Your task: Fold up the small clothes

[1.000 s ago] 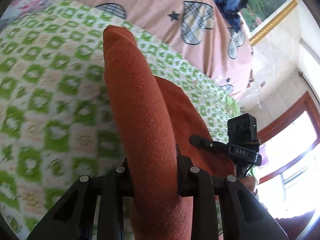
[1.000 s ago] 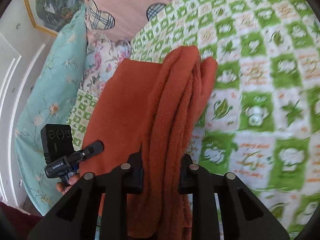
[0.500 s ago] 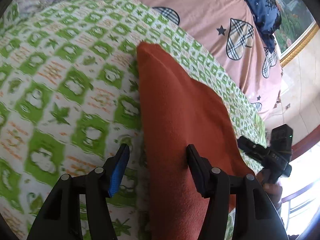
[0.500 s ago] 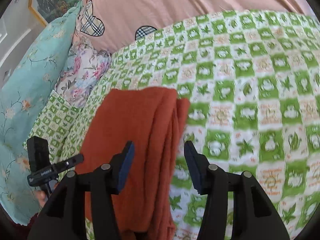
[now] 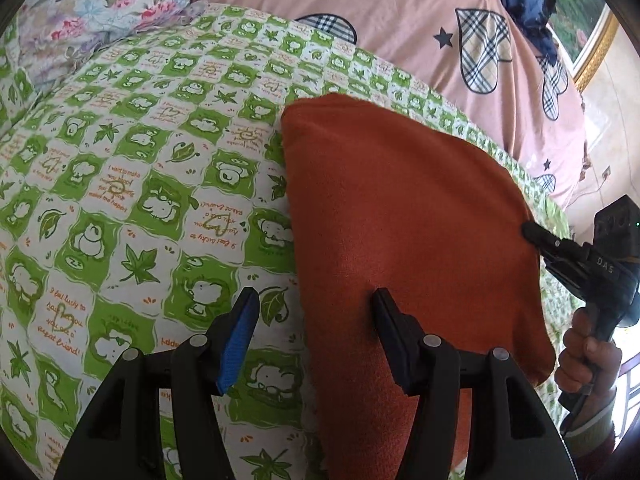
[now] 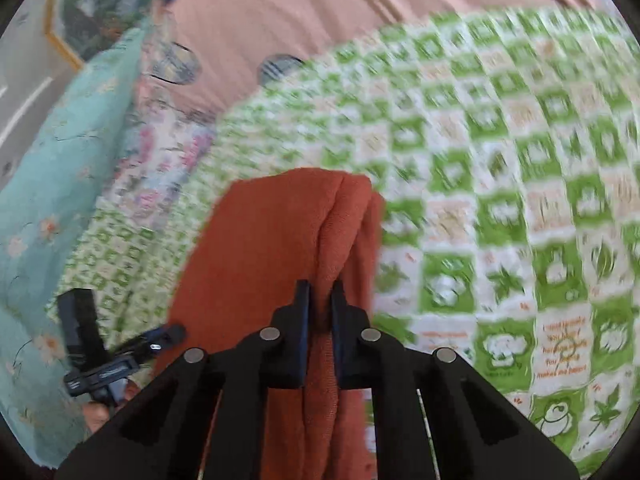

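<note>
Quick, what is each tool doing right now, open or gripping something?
Left tool: open, holding nothing, over the orange cloth's edge.
Right tool: closing, pinching a fold of the orange cloth.

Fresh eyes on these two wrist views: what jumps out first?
The rust-orange cloth, folded and lying on the green-checked bedspread, dominates both views. The right gripper is closing on a raised fold at the cloth's edge, while the left gripper stands open over the cloth's other edge, gripping nothing. Behind lies a pink quilt with plaid hearts.

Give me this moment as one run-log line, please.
left gripper: open, over orange cloth's edge | right gripper: closing on cloth fold | cloth: folded, on green checked bedspread
</note>
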Motion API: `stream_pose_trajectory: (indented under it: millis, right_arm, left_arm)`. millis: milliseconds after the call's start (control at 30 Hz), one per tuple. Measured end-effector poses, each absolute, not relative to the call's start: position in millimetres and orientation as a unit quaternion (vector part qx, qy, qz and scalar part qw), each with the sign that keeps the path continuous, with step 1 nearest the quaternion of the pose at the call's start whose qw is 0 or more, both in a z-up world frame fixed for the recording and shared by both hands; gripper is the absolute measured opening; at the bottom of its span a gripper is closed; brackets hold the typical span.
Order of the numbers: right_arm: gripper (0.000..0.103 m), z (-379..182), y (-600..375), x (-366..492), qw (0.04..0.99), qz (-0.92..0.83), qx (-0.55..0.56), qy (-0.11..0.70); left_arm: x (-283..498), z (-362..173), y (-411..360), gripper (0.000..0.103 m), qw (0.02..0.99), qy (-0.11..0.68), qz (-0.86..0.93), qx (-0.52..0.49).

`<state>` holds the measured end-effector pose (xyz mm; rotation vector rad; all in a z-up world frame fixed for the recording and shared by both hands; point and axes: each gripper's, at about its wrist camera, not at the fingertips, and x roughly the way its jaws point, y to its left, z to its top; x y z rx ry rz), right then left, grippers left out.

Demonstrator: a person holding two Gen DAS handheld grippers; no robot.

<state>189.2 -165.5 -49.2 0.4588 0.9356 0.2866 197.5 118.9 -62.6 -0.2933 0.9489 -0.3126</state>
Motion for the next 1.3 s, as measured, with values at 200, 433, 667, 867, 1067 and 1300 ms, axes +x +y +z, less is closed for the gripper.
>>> stream_pose_trajectory:
  millis: [200, 433, 667, 867, 1067, 1300]
  right_arm:
    - [0.014, -61, -166, 192, 0.852, 0.123, 0.23, 0.454]
    - [0.014, -31, -171, 141, 0.86, 0.136, 0.236, 0.431]
    - [0.042, -39, -164, 81, 0.85, 0.16, 0.235, 0.443]
    - [0.041, -59, -148, 70, 0.841, 0.167, 0.219, 0.466]
    - [0.007, -44, -147, 72, 0.838, 0.198, 0.258, 0.438]
    - [0.006, -53, -153, 63, 0.85, 0.163, 0.208, 0.455]
  left_arm:
    - [196, -65, 109, 0.072, 0.879, 0.452, -0.131, -0.076]
    - [135, -32, 113, 0.068, 0.895, 0.418, -0.148, -0.043]
    - [72, -32, 123, 0.068, 0.892, 0.415, -0.164, -0.065]
    - [45, -58, 106, 0.07, 0.888, 0.431, -0.159, -0.036]
    - [57, -70, 99, 0.068, 0.891, 0.429, -0.141, -0.042]
    - [60, -74, 104, 0.032, 0.906, 0.417, -0.07, -0.035]
